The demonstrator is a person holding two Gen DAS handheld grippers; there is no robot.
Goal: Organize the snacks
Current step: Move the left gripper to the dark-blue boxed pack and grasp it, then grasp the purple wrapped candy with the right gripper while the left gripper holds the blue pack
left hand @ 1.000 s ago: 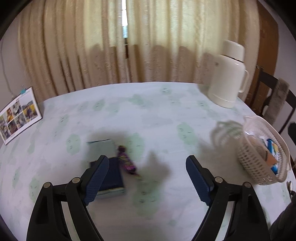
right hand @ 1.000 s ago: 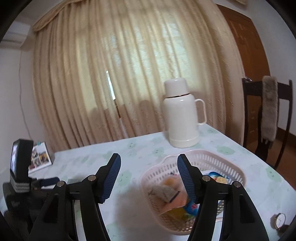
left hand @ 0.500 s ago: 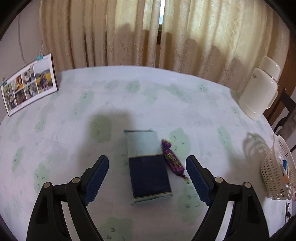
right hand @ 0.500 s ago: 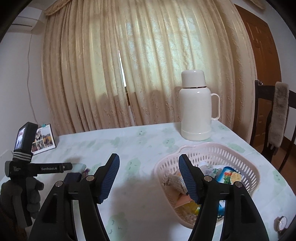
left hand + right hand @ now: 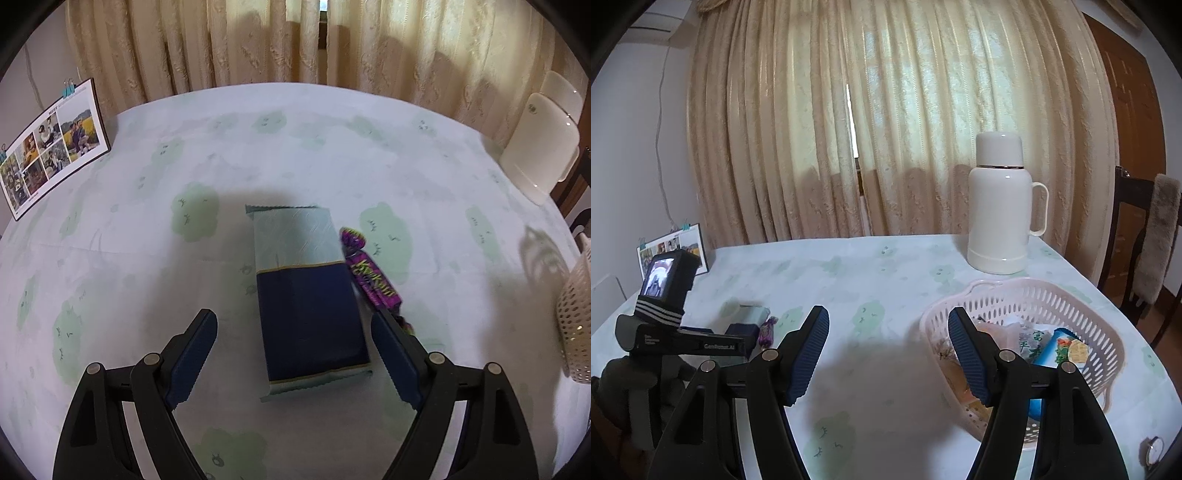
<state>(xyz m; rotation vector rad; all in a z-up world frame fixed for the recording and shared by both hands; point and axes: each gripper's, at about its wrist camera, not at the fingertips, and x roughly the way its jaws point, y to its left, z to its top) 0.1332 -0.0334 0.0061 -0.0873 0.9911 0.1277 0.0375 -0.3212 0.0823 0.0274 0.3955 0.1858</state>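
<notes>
Centrally placed: flat snack packet point(image 5: 308, 291), pale green at the far half and navy at the near half, lying flat on the clouded tablecloth point(image 5: 147, 221). Directly over its near end: left gripper point(image 5: 293, 354), jaws spread wide and empty, one to either side of the navy half, not touching it. Just beside the packet's right edge, possibly touching: purple wrapped candy point(image 5: 373, 280), twisted at both ends, its near twist next to the right-hand jaw. At the table's right edge: pink basket point(image 5: 1082, 314), already holding several snack packs. Above the cloth, near the basket's left rim: right gripper point(image 5: 888, 350), jaws likewise parted, nothing between them. Behind the basket: white thermos point(image 5: 1001, 206); at the far left: photo calendar point(image 5: 48, 147).

Handling, as judged: packet light, thin-walled, crinkly foil or film, probably smooth and slippery, contents possibly brittle. Best taken across the short width at mid-length with moderate squeeze; crimped end seams too floppy for a sure hold. Candy small, liable to roll or be nudged aside as the jaws close.
</notes>
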